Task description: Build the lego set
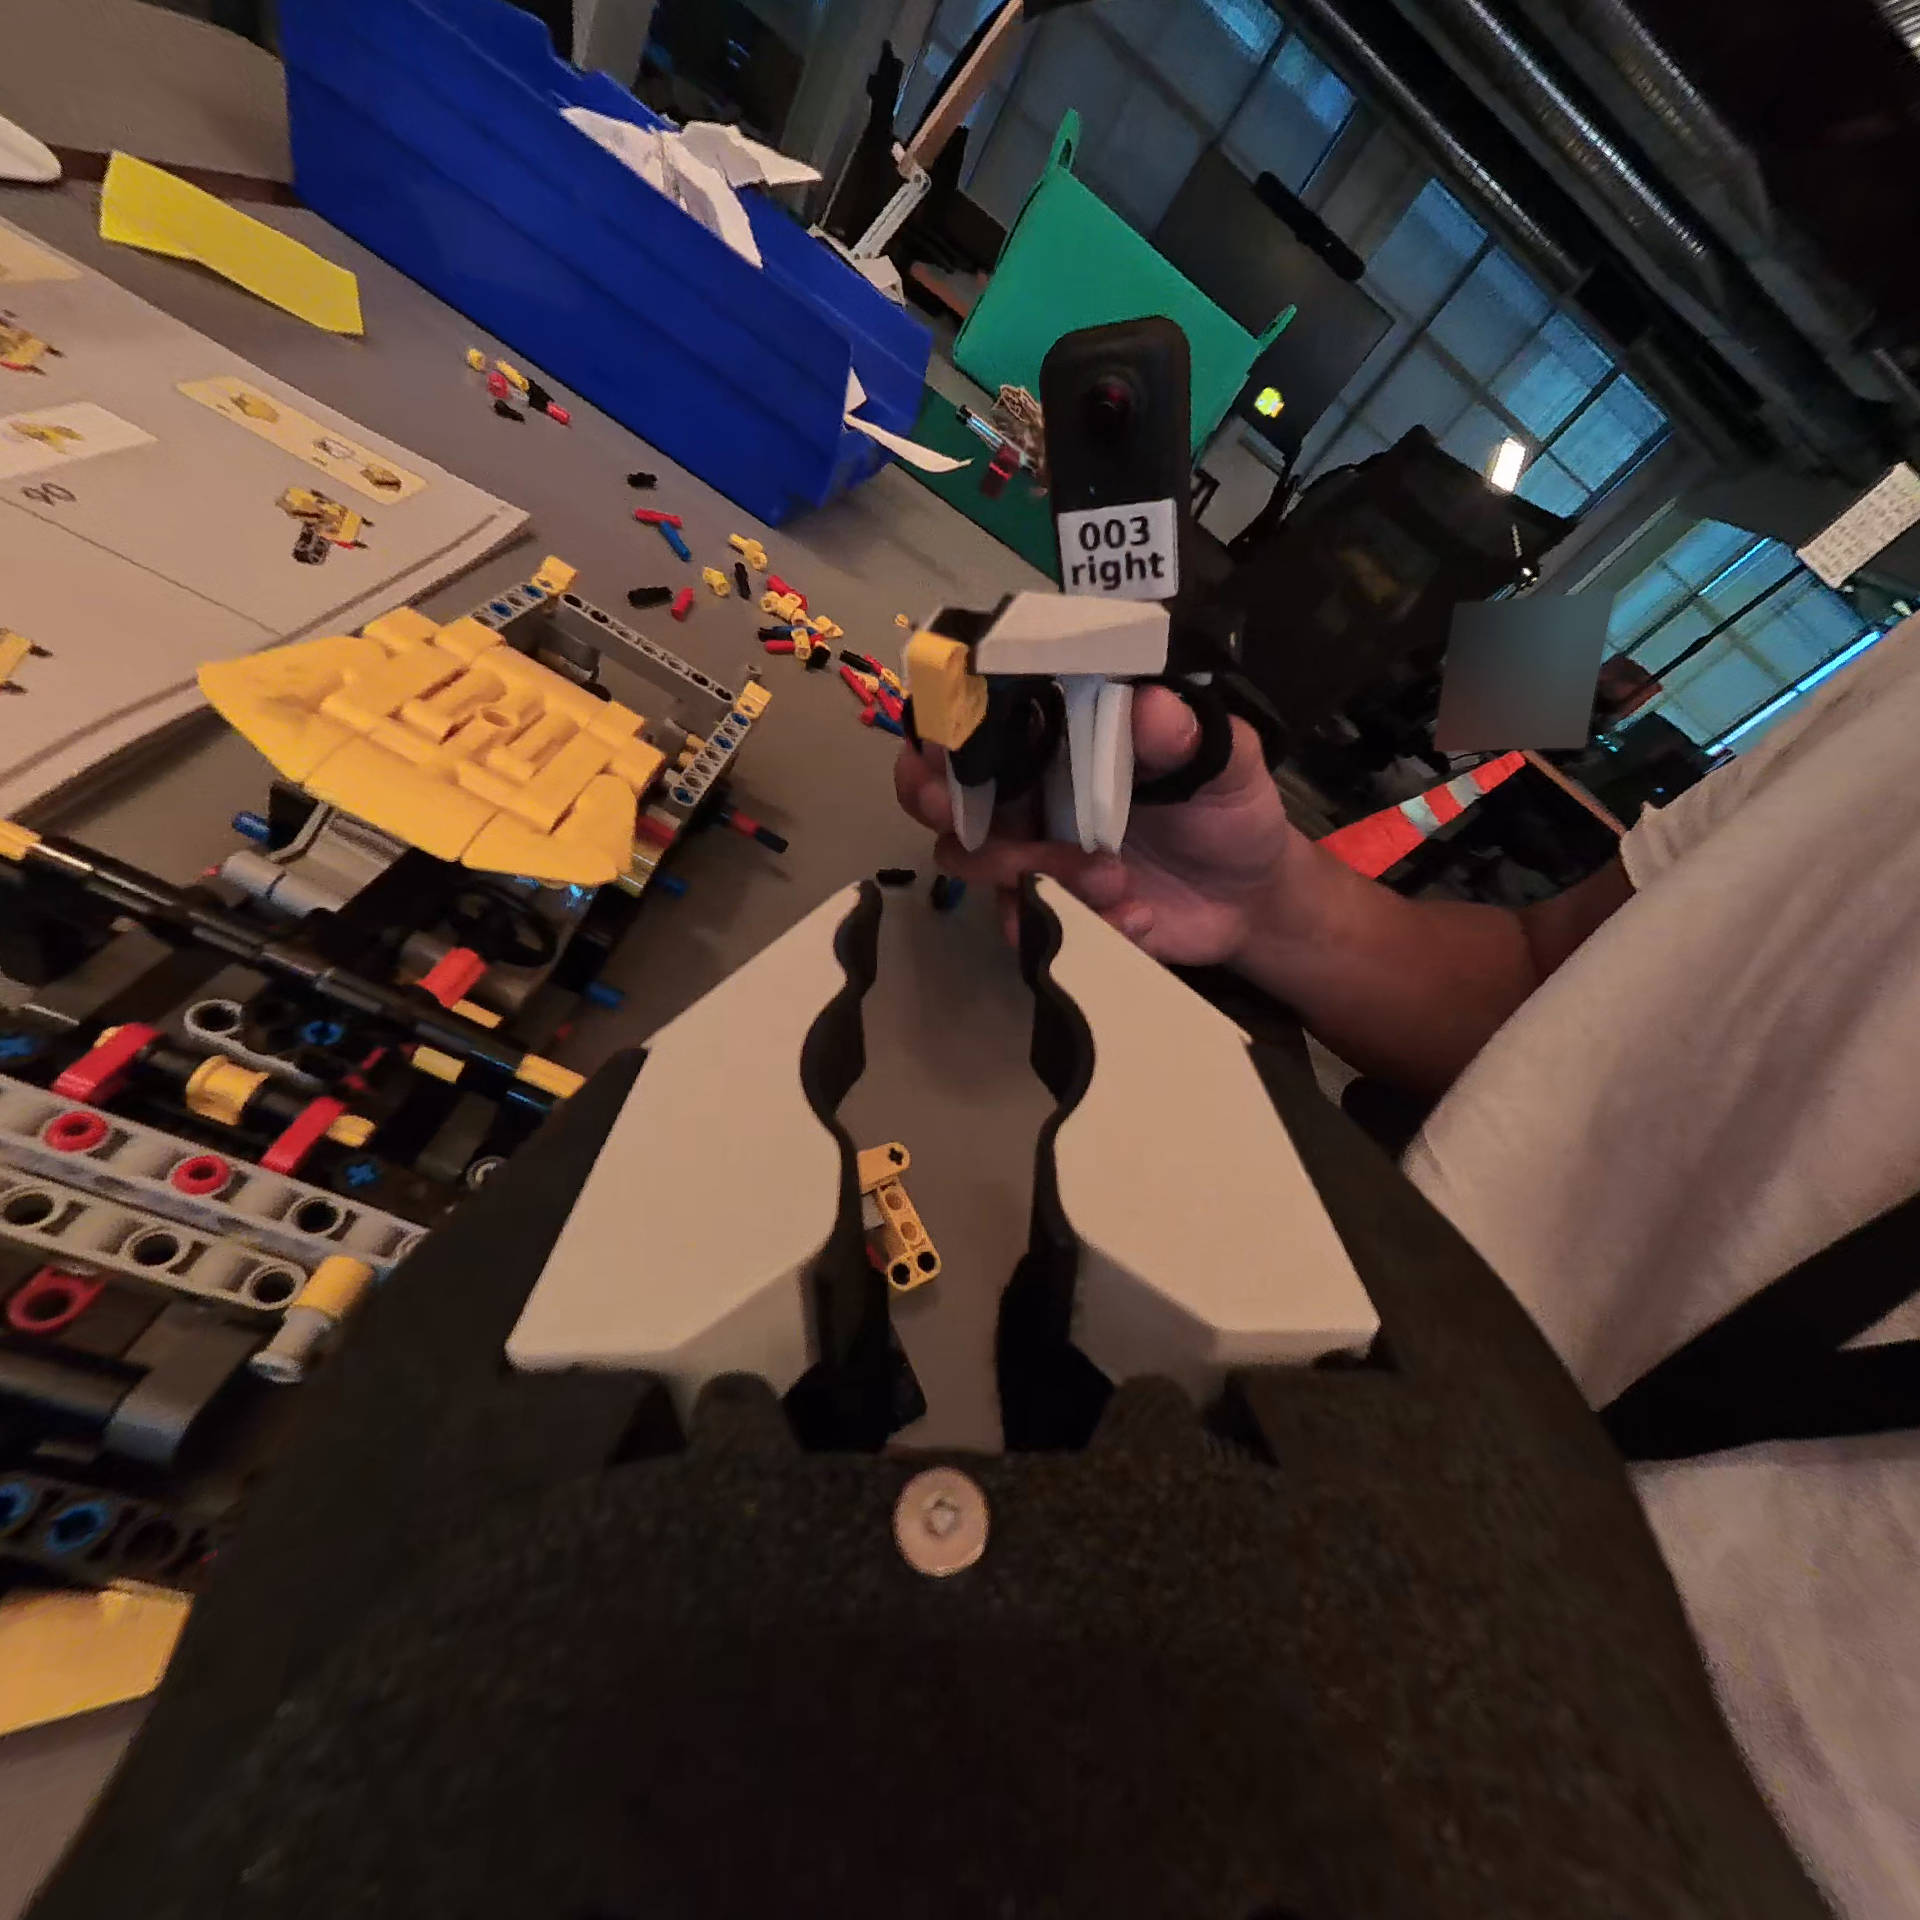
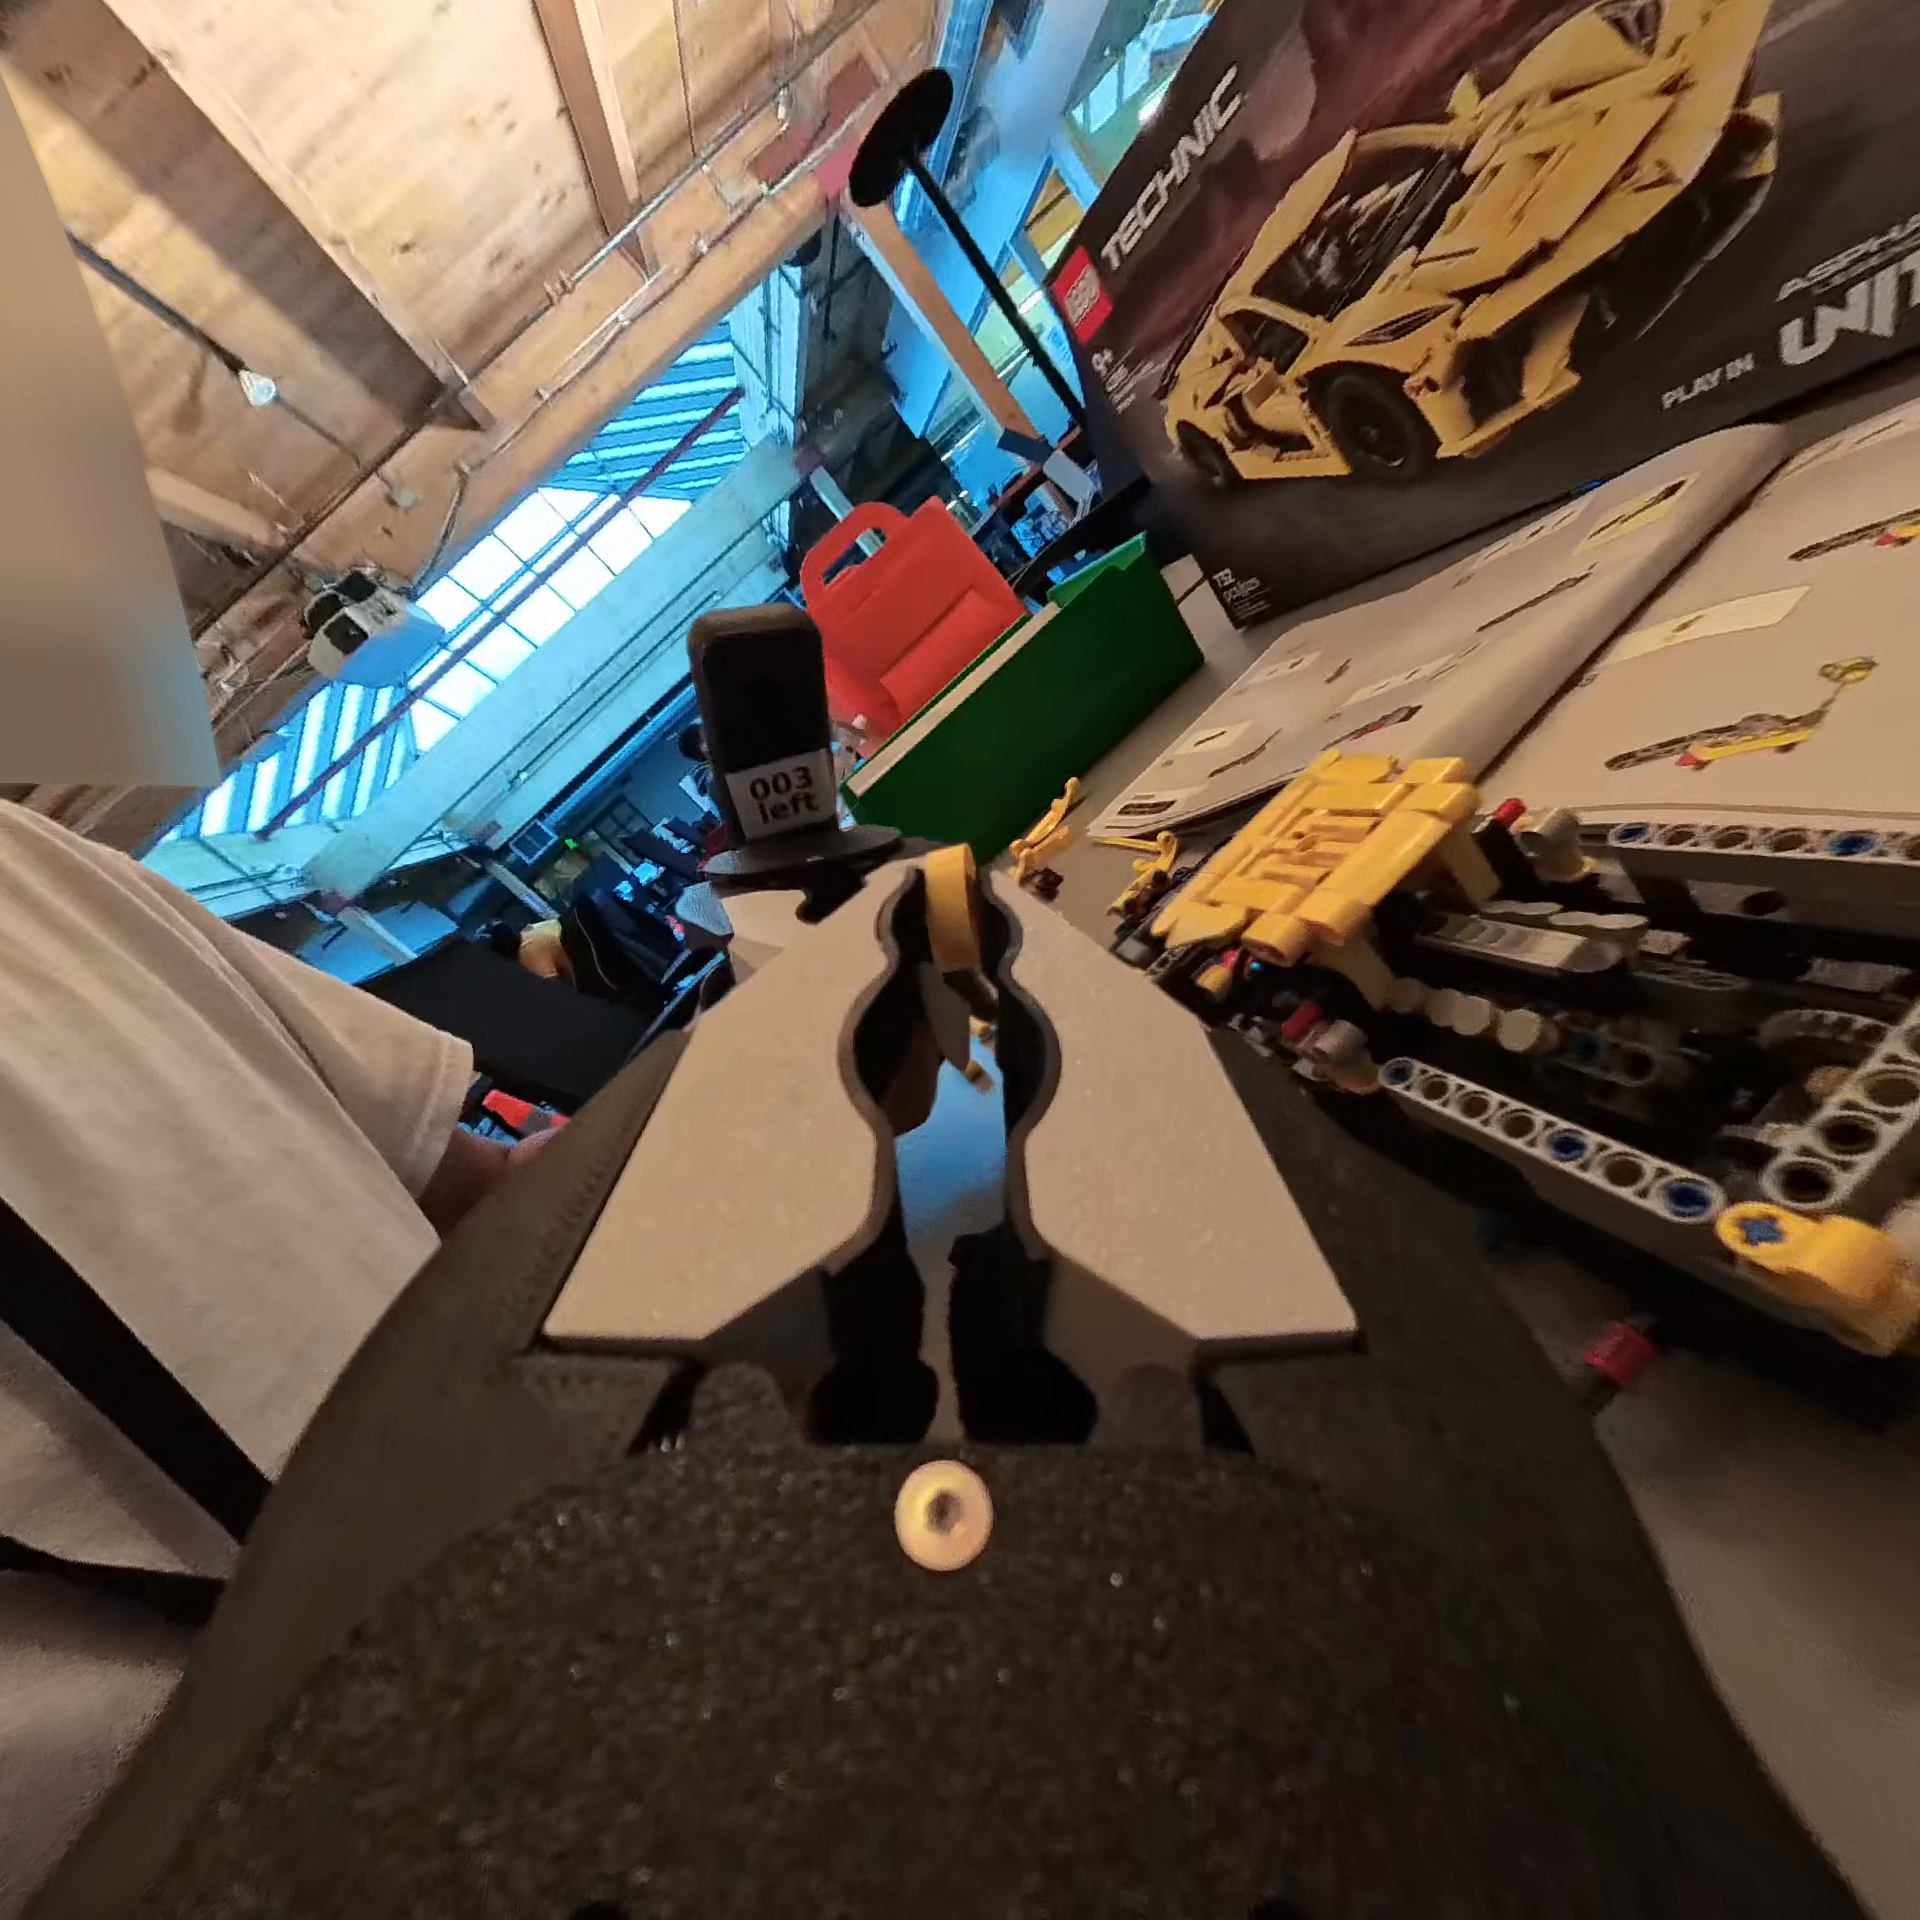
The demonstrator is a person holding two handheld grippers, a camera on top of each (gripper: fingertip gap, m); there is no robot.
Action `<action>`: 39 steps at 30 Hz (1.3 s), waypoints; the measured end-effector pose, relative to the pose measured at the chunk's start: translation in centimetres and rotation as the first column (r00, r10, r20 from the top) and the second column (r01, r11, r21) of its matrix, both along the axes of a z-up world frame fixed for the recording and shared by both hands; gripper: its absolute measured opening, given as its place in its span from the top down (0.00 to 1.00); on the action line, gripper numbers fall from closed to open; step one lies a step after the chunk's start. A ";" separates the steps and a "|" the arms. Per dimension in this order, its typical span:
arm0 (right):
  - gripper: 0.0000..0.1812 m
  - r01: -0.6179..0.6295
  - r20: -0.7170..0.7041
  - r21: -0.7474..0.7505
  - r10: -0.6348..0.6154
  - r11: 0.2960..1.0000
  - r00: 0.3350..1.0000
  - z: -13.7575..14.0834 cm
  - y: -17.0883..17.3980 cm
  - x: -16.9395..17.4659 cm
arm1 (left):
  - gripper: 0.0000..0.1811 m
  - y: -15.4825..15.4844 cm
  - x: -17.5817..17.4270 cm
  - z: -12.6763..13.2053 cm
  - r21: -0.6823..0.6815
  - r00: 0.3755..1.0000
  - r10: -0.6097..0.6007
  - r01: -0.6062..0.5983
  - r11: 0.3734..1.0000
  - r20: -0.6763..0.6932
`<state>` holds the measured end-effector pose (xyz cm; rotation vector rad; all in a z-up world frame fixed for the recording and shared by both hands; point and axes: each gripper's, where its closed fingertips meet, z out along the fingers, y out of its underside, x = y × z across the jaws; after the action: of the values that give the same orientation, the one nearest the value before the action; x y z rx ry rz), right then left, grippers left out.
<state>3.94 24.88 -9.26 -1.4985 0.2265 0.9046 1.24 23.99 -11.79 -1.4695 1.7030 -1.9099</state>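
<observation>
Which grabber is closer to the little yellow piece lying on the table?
Left. The left gripper hangs open right over the small yellow piece, which lies between its fingers. The right gripper is raised farther off, shut on a different yellow part.

- A white label [image 1: 1117,551] with black print, digits over a word, is sitting on the black camera [image 1: 1117,416] in the left wrist view.
- A similar white label [image 2: 781,800] is showing low on the black camera [image 2: 758,675] in the right wrist view.
- The dark box [image 2: 1455,260] is carrying a red square logo [image 2: 1081,307], large pale lettering along its edges and small print at a lower corner.
- The open booklet [image 1: 208,540] is showing a page number [image 1: 47,494] at its margin, blurred.
- A white sheet [image 1: 1865,535] far right is bearing rows of print too small to read.
</observation>
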 end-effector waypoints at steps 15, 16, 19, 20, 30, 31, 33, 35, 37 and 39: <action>0.95 -0.166 -0.096 0.053 0.170 0.985 0.981 0.9 -0.5 -2.8 | 0.86 -1.3 0.6 1.6 -0.020 0.996 0.017 -0.016 1.000 0.082; 0.95 -0.165 -0.079 0.048 0.169 0.985 0.982 0.8 -0.5 -3.0 | 0.88 -1.3 0.5 1.8 -0.022 0.995 0.019 -0.017 1.000 0.094; 0.95 -0.155 -0.062 0.048 0.158 0.987 0.986 0.8 -0.5 -3.0 | 0.95 -1.4 0.3 2.4 -0.032 0.992 0.018 -0.014 0.999 0.122; 0.95 -0.151 -0.061 0.044 0.153 0.988 0.986 0.7 -0.5 -2.9 | 0.95 -1.4 0.3 2.3 -0.025 0.993 0.027 -0.024 0.999 0.119; 0.81 0.217 0.398 -0.040 -0.183 0.975 0.899 -1.8 0.6 0.2 | 0.96 3.4 1.8 -0.7 0.536 0.906 0.378 -0.419 0.733 0.192; 0.81 0.230 0.420 -0.050 -0.188 0.972 0.888 -2.0 0.8 0.1 | 0.96 3.4 1.8 -0.7 0.599 0.896 0.382 -0.437 0.671 0.226; 0.83 0.232 0.395 -0.049 -0.194 0.972 0.898 -1.8 1.2 -0.3 | 0.96 3.0 1.8 -0.6 0.692 0.883 0.370 -0.459 0.557 0.288; 0.85 0.211 0.303 -0.004 -0.200 0.978 0.932 -0.6 1.3 -0.7 | 0.96 2.6 1.8 -0.2 0.742 0.871 0.352 -0.482 0.467 0.344; 0.84 0.189 0.252 -0.014 -0.179 0.982 0.951 -0.6 1.4 -1.0 | 0.96 2.3 1.7 0.3 0.759 0.856 0.344 -0.506 0.409 0.386; 0.84 0.142 0.267 -0.044 -0.125 0.989 0.955 -1.2 1.6 -1.9 | 0.96 2.2 1.7 0.4 0.770 0.851 0.342 -0.514 0.379 0.399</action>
<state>2.08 26.44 -10.42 -1.6238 0.1594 0.5867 2.93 26.20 -11.41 -1.0819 1.5584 -0.6348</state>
